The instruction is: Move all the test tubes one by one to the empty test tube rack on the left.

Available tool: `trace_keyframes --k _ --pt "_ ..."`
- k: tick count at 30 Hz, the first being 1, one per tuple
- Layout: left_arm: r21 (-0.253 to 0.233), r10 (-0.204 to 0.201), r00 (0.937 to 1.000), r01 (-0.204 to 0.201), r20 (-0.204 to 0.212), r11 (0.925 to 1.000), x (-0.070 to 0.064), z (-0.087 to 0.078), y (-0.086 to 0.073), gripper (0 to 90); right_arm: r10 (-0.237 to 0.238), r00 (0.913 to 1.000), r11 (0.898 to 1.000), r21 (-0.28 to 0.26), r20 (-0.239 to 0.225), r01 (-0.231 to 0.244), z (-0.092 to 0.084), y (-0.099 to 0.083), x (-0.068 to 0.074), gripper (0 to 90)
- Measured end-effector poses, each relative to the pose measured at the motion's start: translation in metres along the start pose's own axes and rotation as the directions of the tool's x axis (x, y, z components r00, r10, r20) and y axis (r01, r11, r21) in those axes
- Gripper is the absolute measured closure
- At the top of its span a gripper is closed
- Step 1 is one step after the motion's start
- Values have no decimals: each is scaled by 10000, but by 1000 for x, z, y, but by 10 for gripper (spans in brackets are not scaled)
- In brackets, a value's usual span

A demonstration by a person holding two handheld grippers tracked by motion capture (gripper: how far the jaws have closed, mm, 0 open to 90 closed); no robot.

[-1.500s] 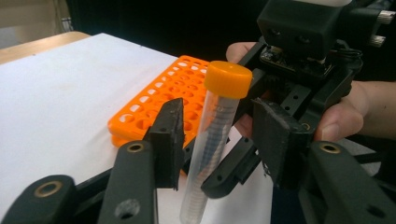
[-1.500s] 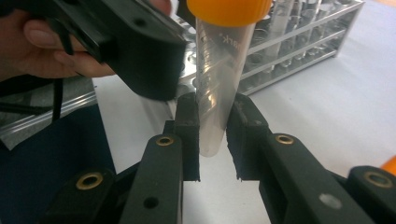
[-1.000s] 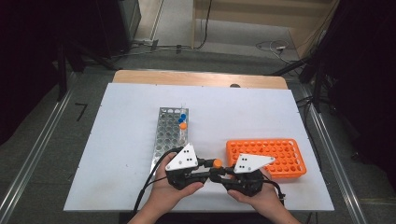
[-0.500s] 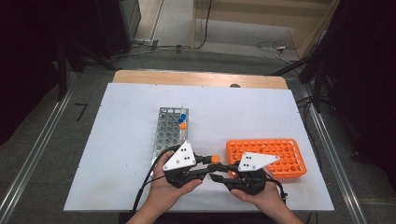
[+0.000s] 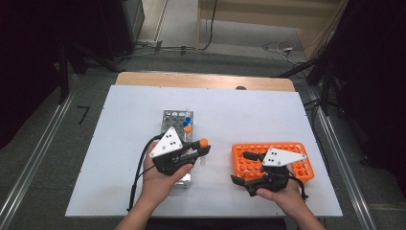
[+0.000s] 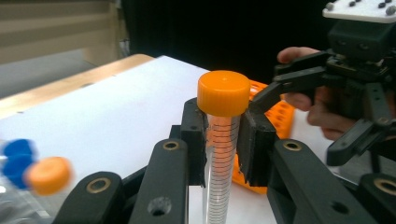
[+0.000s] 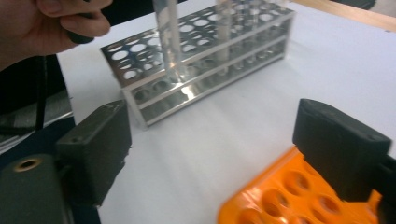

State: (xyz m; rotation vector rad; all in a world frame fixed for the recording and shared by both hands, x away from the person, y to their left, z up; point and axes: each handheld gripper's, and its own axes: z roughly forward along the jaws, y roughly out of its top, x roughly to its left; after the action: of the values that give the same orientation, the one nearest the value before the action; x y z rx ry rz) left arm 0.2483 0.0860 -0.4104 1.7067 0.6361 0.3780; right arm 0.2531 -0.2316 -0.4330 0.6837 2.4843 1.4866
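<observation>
On the white table (image 5: 124,143), the metal rack (image 5: 173,120) stands at nine o'clock of the orange rack (image 5: 299,163). The right gripper (image 5: 242,167), its jaws just opened and empty, has let go; the left gripper (image 5: 198,152) alone clamps the orange-capped tube (image 6: 223,135) between the racks, so the handover looks done.

White table top (image 5: 239,110) lying on a wooden desk, whose light wood strip (image 5: 206,80) shows along the far edge. Grey carpet floor (image 5: 57,158) on both sides. Metal rail (image 5: 33,163) runs along the floor left of the desk, another rail (image 5: 342,167) on the right. Cables (image 5: 277,48) lie on the floor beyond the far edge. Pale wooden furniture (image 5: 268,14) at the back. Dark cabinet (image 5: 119,19) far left, black drape (image 5: 378,72) at right. Even indoor light.
</observation>
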Motion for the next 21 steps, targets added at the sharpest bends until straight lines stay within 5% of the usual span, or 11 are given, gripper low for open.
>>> trace_keyframes --k 8,15,21 --pt "-347 -278 9945 244 -1010 9991 26 -8 5 748 399 9983 9992 -84 419 -395 -21 -10 -28 0" --pt "-438 -517 9792 439 -1963 9981 40 -9 -4 747 741 9932 9971 -219 900 -724 -36 -17 -46 0" --pt "-470 -661 9743 572 -2155 9973 46 -6 -14 746 904 9878 9958 -267 1269 -877 -42 -22 -55 0"
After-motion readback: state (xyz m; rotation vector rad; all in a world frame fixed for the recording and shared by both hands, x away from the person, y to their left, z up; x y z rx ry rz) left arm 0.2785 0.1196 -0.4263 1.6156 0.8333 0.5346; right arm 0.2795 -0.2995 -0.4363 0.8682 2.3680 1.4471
